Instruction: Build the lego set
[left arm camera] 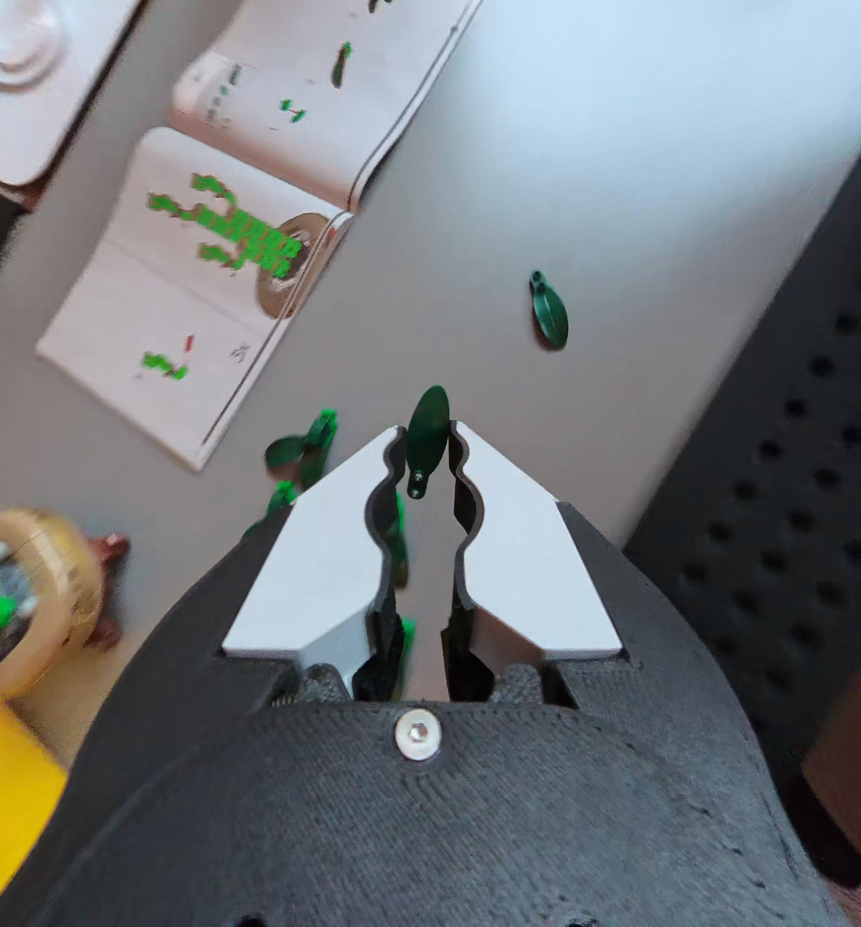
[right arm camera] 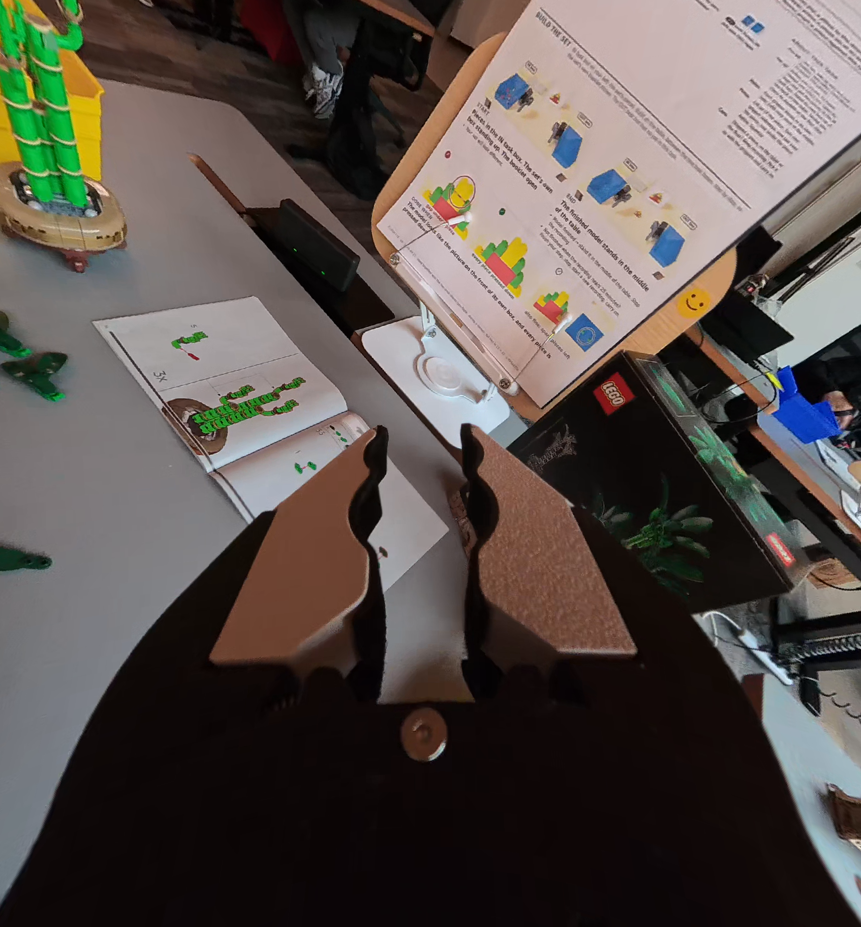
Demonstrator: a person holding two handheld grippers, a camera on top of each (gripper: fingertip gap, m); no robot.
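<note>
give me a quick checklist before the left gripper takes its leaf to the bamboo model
1. Leaf held: ok, the left gripper pinches a dark green leaf at its fingertips.
2. Stud end free: ok, it hangs in the gap between the fingers.
3. Right gripper free to help: ok, open and empty above the instruction booklet.
4. Bamboo model upright: ok, standing in its tan base.
5. Spare leaf within reach: ok, lying on the table.
6. Right step in the booklet: cannot tell, too blurred.
</note>
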